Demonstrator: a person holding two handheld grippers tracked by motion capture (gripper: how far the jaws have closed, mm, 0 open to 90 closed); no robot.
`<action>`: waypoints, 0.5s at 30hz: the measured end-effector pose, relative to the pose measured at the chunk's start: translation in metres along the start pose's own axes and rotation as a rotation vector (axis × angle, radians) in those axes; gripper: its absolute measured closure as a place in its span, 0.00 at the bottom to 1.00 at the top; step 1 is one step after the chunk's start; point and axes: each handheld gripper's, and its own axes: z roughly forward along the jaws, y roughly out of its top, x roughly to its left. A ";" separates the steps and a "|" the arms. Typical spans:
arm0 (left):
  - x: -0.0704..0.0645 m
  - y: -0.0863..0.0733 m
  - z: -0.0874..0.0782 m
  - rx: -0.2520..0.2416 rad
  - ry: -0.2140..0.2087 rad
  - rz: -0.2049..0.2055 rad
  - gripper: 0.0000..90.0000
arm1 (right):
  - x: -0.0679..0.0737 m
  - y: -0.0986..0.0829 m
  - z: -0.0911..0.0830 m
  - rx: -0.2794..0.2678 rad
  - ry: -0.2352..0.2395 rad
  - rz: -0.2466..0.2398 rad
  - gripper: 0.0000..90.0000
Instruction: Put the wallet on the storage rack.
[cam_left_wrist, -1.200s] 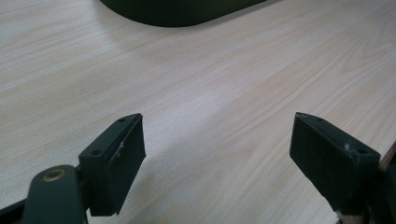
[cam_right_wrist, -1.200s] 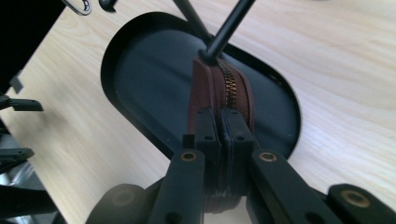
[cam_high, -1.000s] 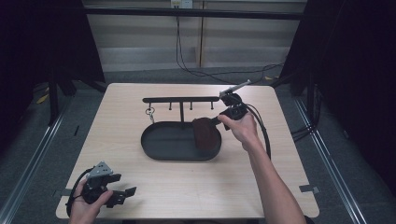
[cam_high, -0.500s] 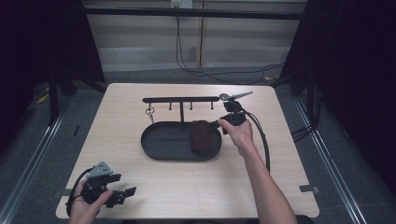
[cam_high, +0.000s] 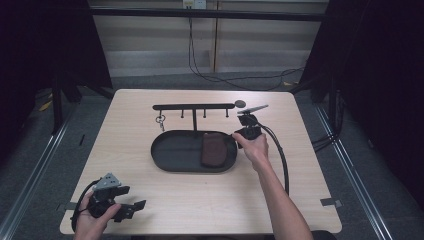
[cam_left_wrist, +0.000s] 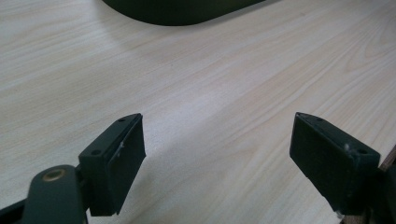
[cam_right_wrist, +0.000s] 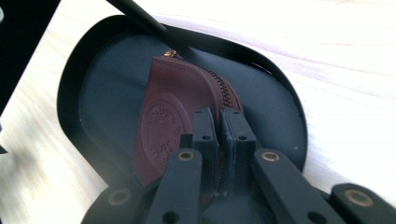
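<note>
A brown leather zip pouch (cam_high: 212, 150) lies in the right half of a black oval tray (cam_high: 170, 150) at the table's middle. My right gripper (cam_high: 237, 135) is at the tray's right rim. In the right gripper view its jaws (cam_right_wrist: 219, 114) are pressed together on the zipper edge of the pouch (cam_right_wrist: 170, 107), over the tray floor (cam_right_wrist: 107, 93). My left gripper (cam_high: 134, 209) rests at the table's front left corner, far from the tray. Its jaws (cam_left_wrist: 219, 144) stand wide open over bare wood with nothing between them.
A black rail with several pegs (cam_high: 194, 106) stands just behind the tray, and a key ring (cam_high: 160, 120) hangs at its left end. A small dark disc (cam_high: 240, 103) lies by its right end. The tray's near rim (cam_left_wrist: 177, 11) shows ahead of the left gripper.
The pouch has sunk from a raised, tilted pose to lying flatter in the tray, and the right hand has shifted slightly nearer. The left gripper has not moved.
</note>
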 end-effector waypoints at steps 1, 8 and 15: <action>-0.001 0.000 0.001 -0.002 0.000 0.000 0.20 | -0.003 -0.003 0.003 0.005 -0.003 0.006 0.94; 0.000 0.000 0.000 -0.007 0.002 -0.008 0.20 | -0.007 -0.009 0.011 0.002 -0.002 0.008 0.93; 0.000 0.000 0.000 -0.015 -0.005 -0.008 0.20 | 0.000 -0.009 0.009 -0.030 -0.033 -0.028 0.82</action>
